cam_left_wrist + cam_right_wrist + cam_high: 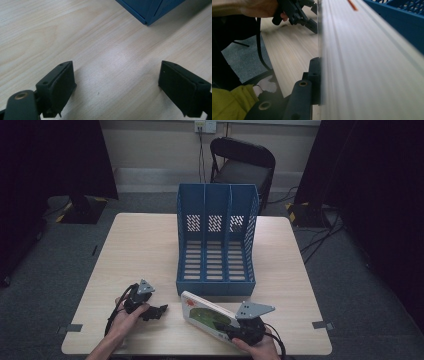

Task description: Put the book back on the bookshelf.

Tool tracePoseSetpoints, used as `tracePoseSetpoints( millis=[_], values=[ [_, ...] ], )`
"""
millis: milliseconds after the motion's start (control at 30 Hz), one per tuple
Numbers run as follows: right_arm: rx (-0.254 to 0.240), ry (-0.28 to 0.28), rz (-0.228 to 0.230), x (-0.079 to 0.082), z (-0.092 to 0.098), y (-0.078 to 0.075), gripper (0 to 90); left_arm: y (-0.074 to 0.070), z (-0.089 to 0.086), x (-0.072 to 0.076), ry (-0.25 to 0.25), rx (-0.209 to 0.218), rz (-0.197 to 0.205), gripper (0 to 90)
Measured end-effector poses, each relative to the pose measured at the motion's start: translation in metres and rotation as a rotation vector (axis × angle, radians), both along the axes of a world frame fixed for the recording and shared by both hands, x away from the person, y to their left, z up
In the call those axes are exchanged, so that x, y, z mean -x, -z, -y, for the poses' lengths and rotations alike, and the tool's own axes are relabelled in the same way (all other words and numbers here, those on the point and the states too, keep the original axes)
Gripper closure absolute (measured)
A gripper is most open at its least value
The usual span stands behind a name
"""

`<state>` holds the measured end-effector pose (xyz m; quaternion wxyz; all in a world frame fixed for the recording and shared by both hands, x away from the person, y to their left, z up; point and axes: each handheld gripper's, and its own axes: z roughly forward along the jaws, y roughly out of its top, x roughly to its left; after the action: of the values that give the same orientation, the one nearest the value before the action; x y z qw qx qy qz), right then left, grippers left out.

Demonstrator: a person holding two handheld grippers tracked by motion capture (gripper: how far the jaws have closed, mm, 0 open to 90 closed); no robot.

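Right tongs (pixel 235 329): we see them closed on the near right end of the book (pixel 207 315), at the near right of the table (pixel 140 250); in the right gripper view one black jaw lies flat against the book's pale edge (pixel 362 62).
Book: we find a white book with a green and red cover picture, lifted at a slant off the table, its far left corner just beside the near edge of the file rack (pixel 216 240), its near right end in the right tongs.
Left tongs (pixel 161 310): we see them open, the jaws standing wide apart in the left gripper view (pixel 117 87) with only bare wood between them; they hold nothing.
Left tongs' place: low over the near left of the table, pointing right toward the book, near it but apart from it.
File rack: blue, three compartments, upright in the middle of the table, with its open front facing us; all three look empty to us. Its near corner (pixel 147 15) shows at the top of the left gripper view.
Beyond the table: a dark folding chair (pixel 243 162) stands on the far side, against the wall.
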<state>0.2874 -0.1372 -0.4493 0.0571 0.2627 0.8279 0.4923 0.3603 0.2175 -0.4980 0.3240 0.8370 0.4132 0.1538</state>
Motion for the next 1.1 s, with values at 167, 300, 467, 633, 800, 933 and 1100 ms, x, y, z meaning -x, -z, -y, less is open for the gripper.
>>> tracePoseSetpoints(
  millis=[167,300,467,633,800,933,1100],
  values=[
    [-0.006,0.011,-0.007,-0.001,0.005,-0.005,76.5,0.004,-0.003,-0.001,-0.002,0.014,0.028,7.3],
    [-0.001,0.000,-0.004,0.000,0.007,-0.011,76.6,0.007,-0.004,0.000,-0.001,0.026,0.045,4.4],
    [0.001,-0.009,0.003,0.002,0.008,-0.017,76.6,0.009,-0.003,0.000,-0.007,0.034,0.055,1.3],
    [-0.006,-0.002,0.025,0.004,0.009,-0.028,76.6,0.009,-0.003,0.000,0.002,0.035,0.048,0.0],
    [-0.023,0.012,0.038,0.003,0.011,-0.035,76.5,0.009,-0.003,0.000,0.003,0.034,0.048,0.0],
    [-0.038,0.018,0.052,0.001,0.013,-0.043,76.5,0.009,-0.003,0.000,0.003,0.034,0.048,0.0],
    [-0.063,0.027,0.091,-0.002,0.019,-0.060,76.5,0.009,-0.003,0.000,0.003,0.034,0.048,0.0]
  ],
)
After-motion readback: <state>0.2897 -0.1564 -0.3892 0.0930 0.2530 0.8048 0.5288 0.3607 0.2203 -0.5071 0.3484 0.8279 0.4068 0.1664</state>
